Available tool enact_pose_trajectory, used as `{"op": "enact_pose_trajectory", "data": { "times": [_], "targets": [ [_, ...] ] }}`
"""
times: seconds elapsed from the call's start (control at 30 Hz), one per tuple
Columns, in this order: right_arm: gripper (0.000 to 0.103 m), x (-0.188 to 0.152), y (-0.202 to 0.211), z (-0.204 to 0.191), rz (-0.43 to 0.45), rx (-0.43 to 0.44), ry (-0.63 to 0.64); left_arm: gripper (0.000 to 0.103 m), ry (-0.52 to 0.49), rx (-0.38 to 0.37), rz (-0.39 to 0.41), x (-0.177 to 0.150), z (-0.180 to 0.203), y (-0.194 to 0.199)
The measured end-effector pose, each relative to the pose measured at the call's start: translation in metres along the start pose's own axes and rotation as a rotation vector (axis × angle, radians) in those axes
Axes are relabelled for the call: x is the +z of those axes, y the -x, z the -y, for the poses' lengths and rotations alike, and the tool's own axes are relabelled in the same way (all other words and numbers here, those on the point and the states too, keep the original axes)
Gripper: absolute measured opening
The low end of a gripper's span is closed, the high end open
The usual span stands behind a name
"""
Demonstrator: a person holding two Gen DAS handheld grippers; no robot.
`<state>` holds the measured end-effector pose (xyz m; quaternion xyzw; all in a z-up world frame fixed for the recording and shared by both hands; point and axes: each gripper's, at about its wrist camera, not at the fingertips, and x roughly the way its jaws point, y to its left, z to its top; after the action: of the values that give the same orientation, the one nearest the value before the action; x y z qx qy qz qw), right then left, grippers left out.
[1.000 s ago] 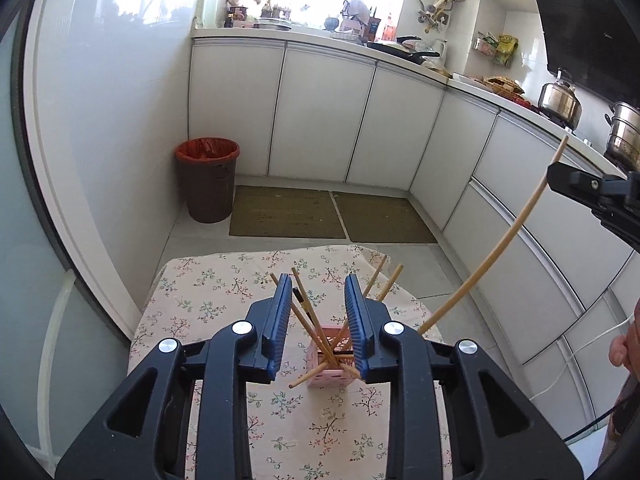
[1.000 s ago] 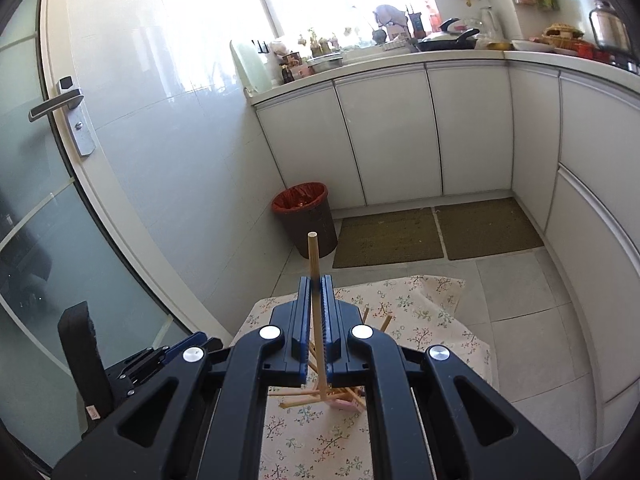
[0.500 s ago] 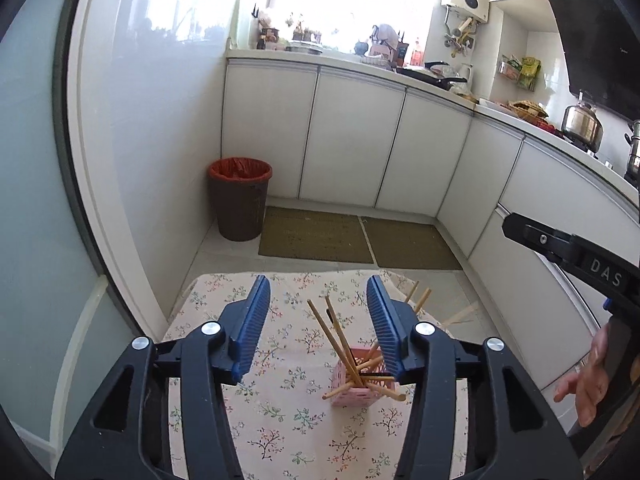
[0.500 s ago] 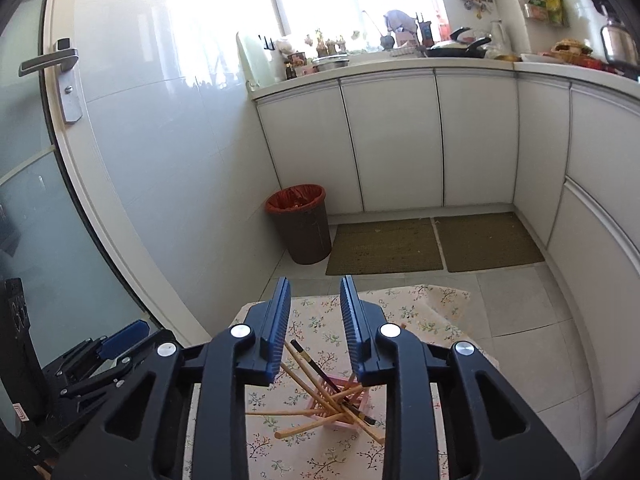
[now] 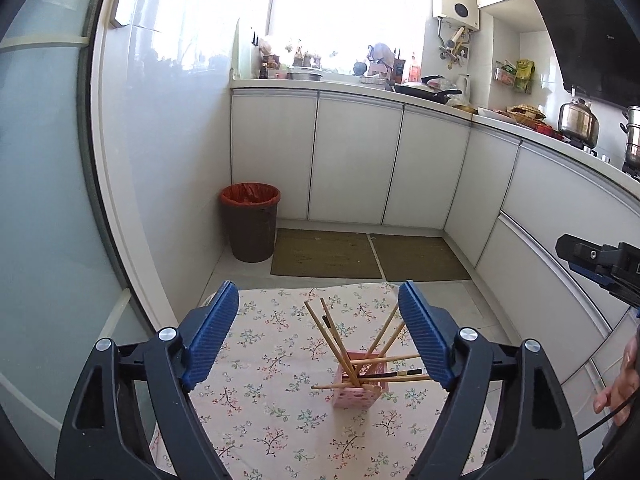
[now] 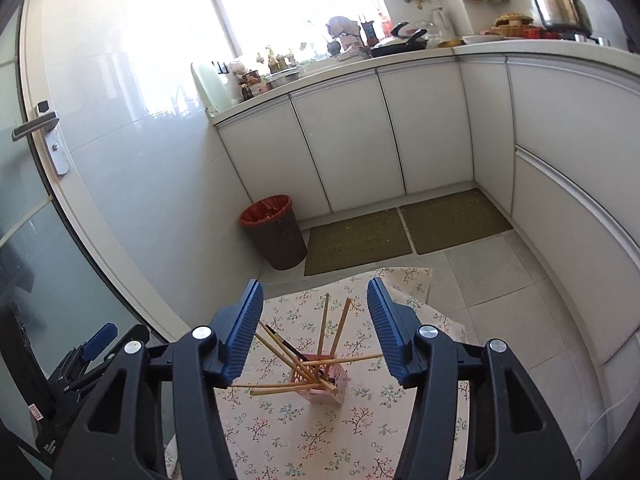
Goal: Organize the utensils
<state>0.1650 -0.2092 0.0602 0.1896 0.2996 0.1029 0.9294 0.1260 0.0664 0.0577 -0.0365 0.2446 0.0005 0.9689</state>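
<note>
A small pink slotted holder [image 5: 360, 386] stands on the floral tablecloth [image 5: 280, 412] and holds several wooden chopsticks [image 5: 332, 336] that fan out at angles. It also shows in the right wrist view [image 6: 326, 384], with the chopsticks [image 6: 280, 346] splayed left and right. My left gripper [image 5: 320, 340] is open and empty, high above the holder. My right gripper [image 6: 316, 330] is open and empty, also above it. The right gripper's body shows at the right edge of the left wrist view [image 5: 600, 264].
The cloth-covered table [image 6: 360, 432] is small, with tiled floor beyond its edges. A brown bin with a red liner [image 5: 250, 220] stands by white cabinets [image 5: 352, 160]. Two floor mats [image 5: 324, 254] lie before them. A glass door [image 6: 36, 160] is at left.
My right gripper let go of a chopstick, which now rests in the holder, and opened wide. My left gripper also opened wider. Both have pulled up and back from the holder.
</note>
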Motion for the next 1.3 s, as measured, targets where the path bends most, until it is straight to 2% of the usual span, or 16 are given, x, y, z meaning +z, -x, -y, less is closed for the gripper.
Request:
{"op": "enact_pose_trajectory", "data": {
  "times": [0.17, 0.3, 0.43, 0.6, 0.73, 0.87, 0.9, 0.97, 1.17, 1.3],
  "targets": [
    [0.081, -0.017, 0.002, 0.013, -0.022, -0.022, -0.070, 0.095, -0.012, 0.050, 0.015, -0.008, 0.005, 0.006],
    [0.089, -0.032, -0.003, 0.026, -0.048, -0.053, -0.115, 0.096, -0.030, 0.081, 0.008, -0.018, 0.010, 0.007],
    [0.092, -0.051, 0.001, 0.026, -0.049, -0.101, -0.094, 0.096, -0.040, 0.106, -0.004, -0.028, 0.016, 0.008],
    [0.093, -0.074, 0.019, 0.015, 0.004, -0.228, 0.019, 0.096, -0.060, 0.124, -0.039, -0.045, 0.031, 0.010],
    [0.096, -0.094, 0.041, 0.011, 0.070, -0.334, 0.042, 0.096, -0.113, 0.177, -0.046, -0.060, 0.050, 0.021],
    [0.096, -0.111, 0.053, 0.016, -0.012, -0.396, 0.032, 0.096, -0.121, 0.258, -0.011, -0.071, 0.062, 0.045],
    [0.096, -0.116, 0.055, 0.019, -0.043, -0.419, 0.021, 0.096, -0.110, 0.259, -0.010, -0.073, 0.063, 0.050],
    [0.096, -0.127, 0.059, 0.021, -0.079, -0.412, 0.011, 0.096, -0.077, 0.223, -0.019, -0.078, 0.062, 0.060],
    [0.096, -0.152, 0.078, 0.018, -0.082, -0.431, 0.020, 0.096, -0.021, 0.154, -0.056, -0.094, 0.060, 0.090],
    [0.096, -0.165, 0.088, 0.016, -0.075, -0.445, 0.032, 0.096, -0.025, 0.193, -0.022, -0.108, 0.063, 0.111]
  ]
}}
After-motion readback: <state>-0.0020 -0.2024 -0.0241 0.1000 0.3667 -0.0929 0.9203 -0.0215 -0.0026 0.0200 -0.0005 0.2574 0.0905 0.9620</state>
